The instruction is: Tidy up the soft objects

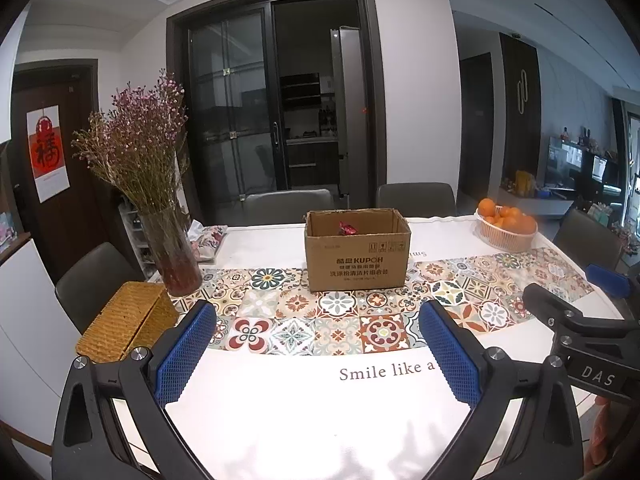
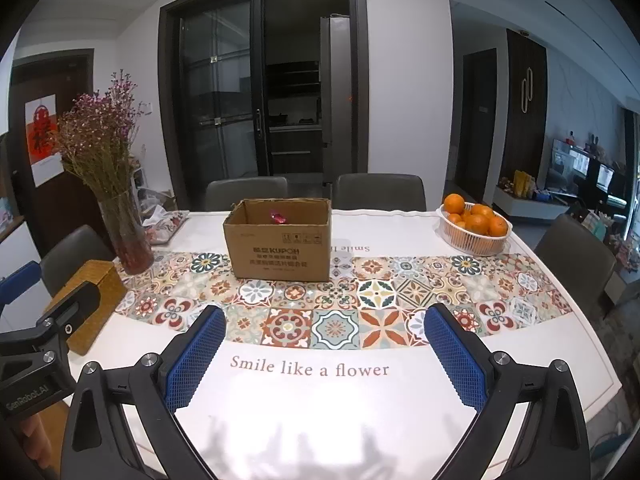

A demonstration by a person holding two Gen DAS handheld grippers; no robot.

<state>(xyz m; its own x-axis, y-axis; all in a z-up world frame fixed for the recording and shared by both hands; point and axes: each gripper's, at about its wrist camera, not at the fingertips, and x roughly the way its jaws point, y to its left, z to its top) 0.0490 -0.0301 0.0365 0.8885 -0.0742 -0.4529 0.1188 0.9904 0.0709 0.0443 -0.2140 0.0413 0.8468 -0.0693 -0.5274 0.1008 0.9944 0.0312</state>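
An open cardboard box stands on the patterned runner at the middle of the table. A small red-pink soft thing peeks above its rim from inside. My left gripper hovers open over the near white part of the tablecloth, well short of the box, with nothing between its blue pads. My right gripper is likewise open and empty, alongside the left. Each gripper's body shows at the edge of the other's view. A floral fabric item lies at the far left behind the vase.
A glass vase of dried flowers and a woven basket box stand at the left. A white basket of oranges sits far right. Grey chairs ring the table.
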